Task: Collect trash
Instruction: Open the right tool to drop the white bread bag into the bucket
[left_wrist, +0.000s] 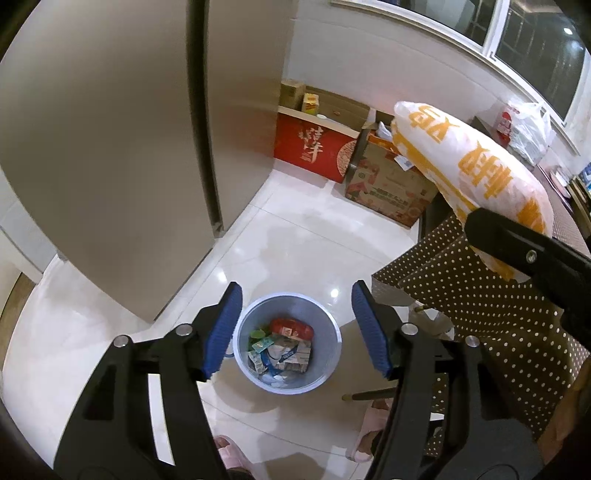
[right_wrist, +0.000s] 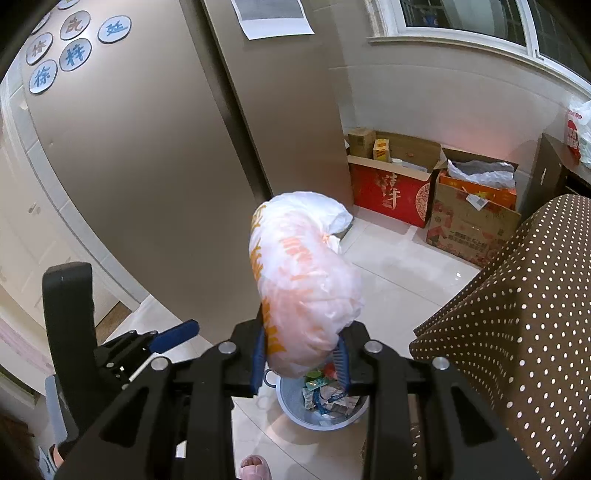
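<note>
The plastic bag (right_wrist: 303, 277) — white with orange print, puffed and crinkled — hangs pinched in the right gripper (right_wrist: 301, 354), directly above the bin (right_wrist: 295, 410). Its jaws stand fairly narrow with the blue pads pressed into the bag's lower end, so the film bunches there and the rest balloons up and away from the bin. From the way it holds its shape in the air I judge it very light, soft and slippery: it will collapse under any squeeze, slide if gripped on a smooth bulge, and drift rather than drop. The best hold looks to be a gathered fold or the rim of its mouth, not the swollen middle.

The bin, pale blue and round, stands on the white tiled floor (left_wrist: 295, 236) and already holds cartons, wrappers and a red packet (left_wrist: 291, 326). A thin rigid wall like that should take a pinch on its rim well, and it seems light even part full.

The left gripper (left_wrist: 295, 328) hovers over the bin too — jaws well apart, nothing between its pads, the bin's mouth framed in the gap.

Beside the bin rises a tall beige refrigerator (left_wrist: 110, 147); on the bin's other side hangs a brown polka-dot cloth (left_wrist: 498, 314). Beyond the bin, against the wall, sit a red carton (left_wrist: 314, 151) and other cardboard boxes. A person's pink slippers (right_wrist: 253, 465) stand just short of the bin.
</note>
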